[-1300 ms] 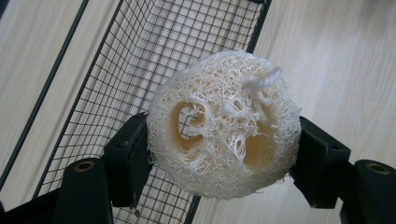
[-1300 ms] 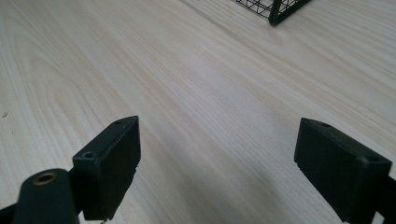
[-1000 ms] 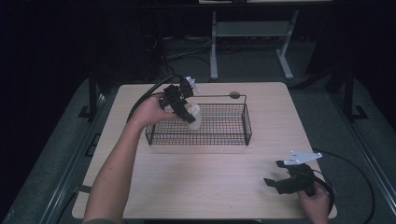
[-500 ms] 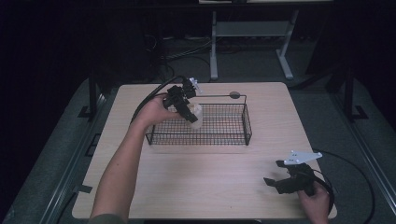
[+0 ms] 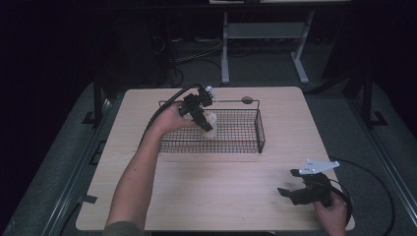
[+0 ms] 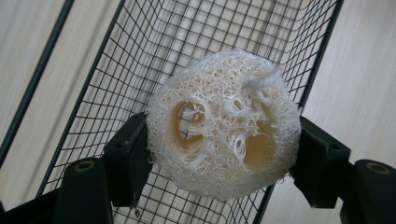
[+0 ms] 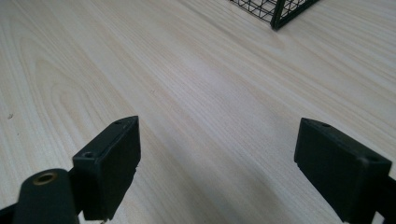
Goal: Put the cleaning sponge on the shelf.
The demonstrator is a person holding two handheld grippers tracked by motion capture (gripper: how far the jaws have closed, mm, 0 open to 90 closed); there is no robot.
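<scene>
A pale, round loofah sponge (image 6: 224, 123) with several holes sits squeezed between the two black jaws of my left gripper (image 6: 219, 154). In the high view that left gripper (image 5: 205, 122) holds the loofah sponge (image 5: 210, 120) over the left part of the black wire basket (image 5: 246, 142), at about the height of its rim. My right gripper (image 5: 291, 190) rests low over the table's front right corner, jaws wide apart. The right gripper (image 7: 217, 158) has only bare wood between its jaws.
The wooden table (image 5: 221, 196) has free room in front of the basket. A small dark round disc (image 5: 247, 100) lies behind the basket. A basket corner (image 7: 278, 11) shows far ahead in the right gripper view. Black cables trail from both grippers.
The left gripper with the loofah has shifted slightly right and farther over the basket. The right gripper has stayed in place.
</scene>
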